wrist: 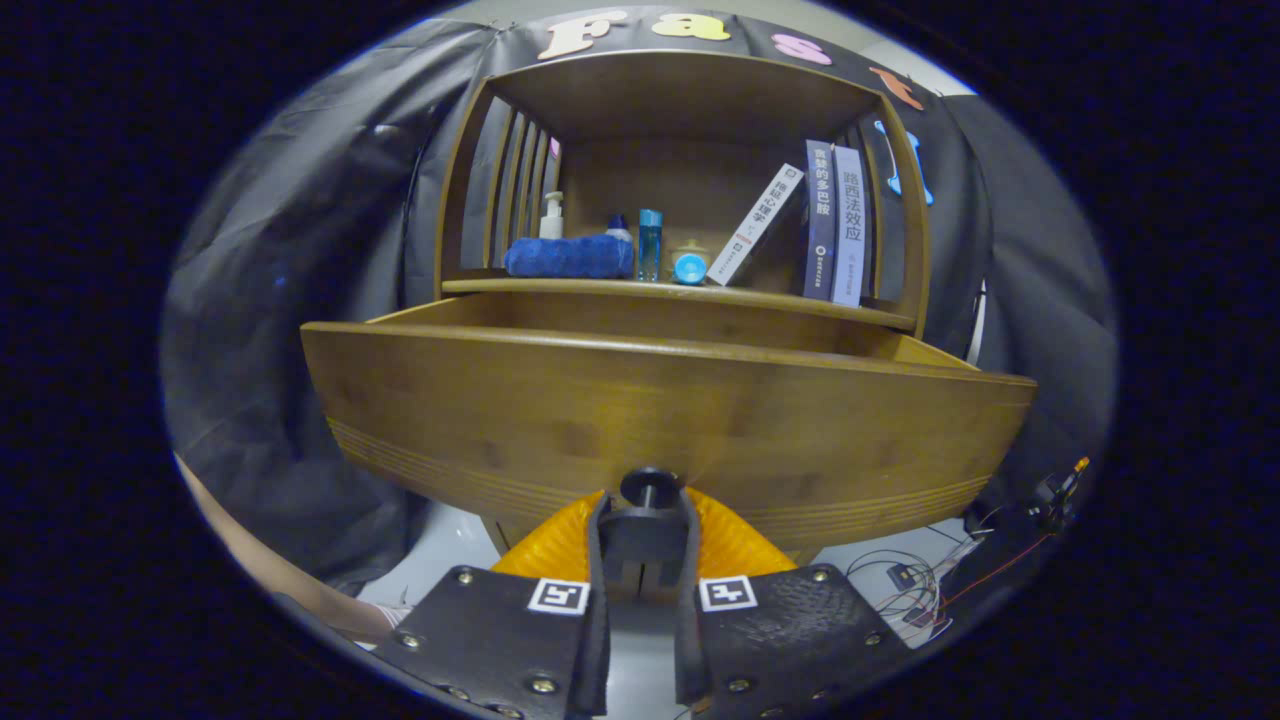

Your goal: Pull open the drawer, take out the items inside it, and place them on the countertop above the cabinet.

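The wooden drawer (660,420) stands pulled out of the cabinet toward me, its wide front panel just ahead of the fingers. My gripper (645,508) is shut on the drawer's small dark knob (648,486), one finger pressing on each side of its stem. From this low angle only the drawer's inner back wall (640,315) shows; whatever lies inside is hidden behind the front panel. The countertop (680,292) runs above the drawer.
On the countertop lie a folded blue towel (568,257), a white pump bottle (551,215), a blue bottle (650,244), a small blue-capped item (690,267), one leaning book (757,224) and two upright books (835,222). Cables (920,580) lie lower right.
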A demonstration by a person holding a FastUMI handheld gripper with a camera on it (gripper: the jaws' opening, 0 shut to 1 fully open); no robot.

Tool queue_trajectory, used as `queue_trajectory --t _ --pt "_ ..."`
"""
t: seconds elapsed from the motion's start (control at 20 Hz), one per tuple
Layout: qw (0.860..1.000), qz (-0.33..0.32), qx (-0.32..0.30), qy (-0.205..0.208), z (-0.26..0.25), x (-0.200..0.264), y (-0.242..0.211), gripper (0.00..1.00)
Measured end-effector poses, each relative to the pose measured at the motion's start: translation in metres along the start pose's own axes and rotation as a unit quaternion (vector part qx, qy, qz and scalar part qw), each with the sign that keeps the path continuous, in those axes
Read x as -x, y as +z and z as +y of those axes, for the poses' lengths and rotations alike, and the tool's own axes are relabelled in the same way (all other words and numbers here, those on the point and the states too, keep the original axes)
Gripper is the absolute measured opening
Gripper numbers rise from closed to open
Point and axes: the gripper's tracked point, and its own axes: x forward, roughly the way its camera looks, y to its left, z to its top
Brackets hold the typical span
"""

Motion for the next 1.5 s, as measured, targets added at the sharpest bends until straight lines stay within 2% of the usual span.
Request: queue_trajectory --t 0.25,0.4,0.5,0.7,0.9,1.15,1.35,1.5 --pt "0.999 0.045 -0.016 0.022 0.001 0.030 -0.029 0.66" --pt "1.000 0.020 -0.010 0.022 -0.004 0.050 -0.006 0.66" --pt "1.000 -0.017 -0.014 0.022 -0.005 0.061 0.025 0.66" --pt "0.995 -0.097 -0.010 0.022 -0.006 0.070 0.106 0.66" --pt "0.988 -0.154 -0.011 0.014 -0.014 0.042 0.194 0.66" --pt "0.989 -0.146 -0.004 0.007 -0.024 -0.039 0.250 0.66" --pt "0.997 -0.077 0.024 -0.011 -0.035 -0.122 0.234 0.66" --pt "1.000 -0.018 0.023 -0.011 -0.038 -0.163 0.215 0.66"
